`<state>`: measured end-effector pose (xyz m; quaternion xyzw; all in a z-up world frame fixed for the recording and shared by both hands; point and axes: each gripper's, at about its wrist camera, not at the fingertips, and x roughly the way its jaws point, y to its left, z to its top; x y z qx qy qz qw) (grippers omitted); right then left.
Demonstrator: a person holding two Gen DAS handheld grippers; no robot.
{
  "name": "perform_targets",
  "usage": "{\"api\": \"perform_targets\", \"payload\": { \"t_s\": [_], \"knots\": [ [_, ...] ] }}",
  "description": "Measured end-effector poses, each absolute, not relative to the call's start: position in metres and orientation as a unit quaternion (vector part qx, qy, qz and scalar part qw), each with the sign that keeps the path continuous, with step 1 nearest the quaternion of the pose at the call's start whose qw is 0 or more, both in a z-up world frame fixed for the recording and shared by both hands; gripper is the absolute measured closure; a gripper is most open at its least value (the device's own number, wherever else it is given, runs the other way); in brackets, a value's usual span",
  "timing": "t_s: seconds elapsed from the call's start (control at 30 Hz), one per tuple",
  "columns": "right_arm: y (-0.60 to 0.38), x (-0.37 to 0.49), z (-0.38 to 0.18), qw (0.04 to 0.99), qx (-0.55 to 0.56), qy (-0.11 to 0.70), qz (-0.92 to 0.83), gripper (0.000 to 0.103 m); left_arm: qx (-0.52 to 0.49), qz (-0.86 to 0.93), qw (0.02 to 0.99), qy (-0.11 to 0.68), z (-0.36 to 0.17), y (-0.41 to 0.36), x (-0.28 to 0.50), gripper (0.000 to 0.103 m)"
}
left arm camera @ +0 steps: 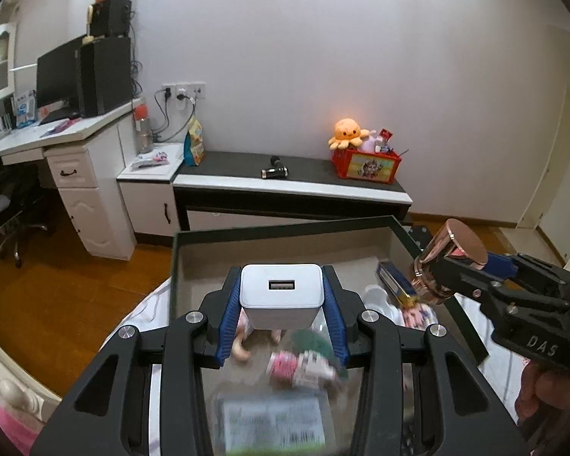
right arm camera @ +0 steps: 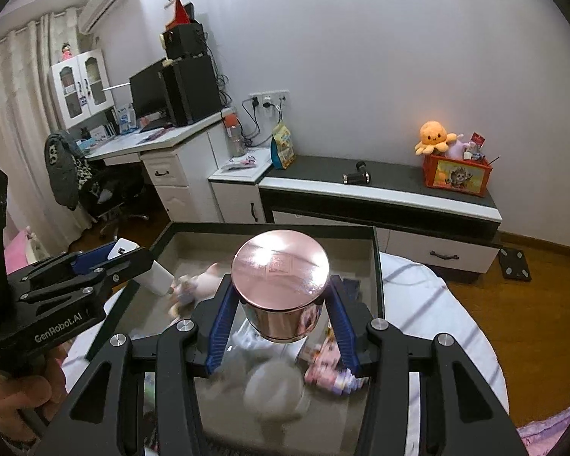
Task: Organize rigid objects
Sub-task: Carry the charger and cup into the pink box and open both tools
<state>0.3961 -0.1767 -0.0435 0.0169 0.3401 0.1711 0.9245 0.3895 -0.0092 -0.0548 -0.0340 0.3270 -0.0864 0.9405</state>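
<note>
Bedroom, wood floor [left arm camera: 57,304] | open box [left arm camera: 285,250] on bedsheet [right arm camera: 437,304]

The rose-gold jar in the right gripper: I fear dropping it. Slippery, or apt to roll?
Likely slippery: the jar is mirror-shiny, pinched by the right gripper on its curved wall. Round, so on its side it would probably roll. It looks rigid.

My left gripper [left arm camera: 281,304]: matt black plastic, ribbed blue pads [left arm camera: 228,313], bright metal screws. I see charger [left arm camera: 280,294] in it: smooth white plastic, satin sheen. My right gripper [right arm camera: 283,313] same build; jar [right arm camera: 281,285] between its pads: mirror-glossy rose-gold metal look, lid reflecting light. Box [left arm camera: 269,245]: matt dark rim, dull grey card-like lining. Floor [left arm camera: 57,296]: glossy orange-brown wood.
</note>
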Motion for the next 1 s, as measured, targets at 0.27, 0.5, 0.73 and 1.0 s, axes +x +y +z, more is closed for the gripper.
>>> {"api": "perform_targets", "payload": {
  "t_s": [0.27,0.5,0.73,1.0],
  "knots": [
    [-0.175,0.437,-0.071,0.913,0.015,0.375,0.16,0.054,-0.023,-0.087,0.927,0.363,-0.08,-0.029,0.44,0.058],
    [-0.185,0.432,-0.072,0.916,0.027,0.369,0.153,0.016,-0.033,-0.048,0.937,0.346,-0.074,-0.015,0.424,0.007],
    [-0.199,0.397,-0.052,0.926,0.044,0.353,0.127,0.014,-0.05,-0.028,0.949,0.309,-0.054,0.008,0.373,0.001],
    [-0.204,0.338,-0.031,0.934,0.055,0.331,0.125,0.014,-0.052,-0.022,0.954,0.294,-0.042,0.019,0.311,0.0]
  ]
}}
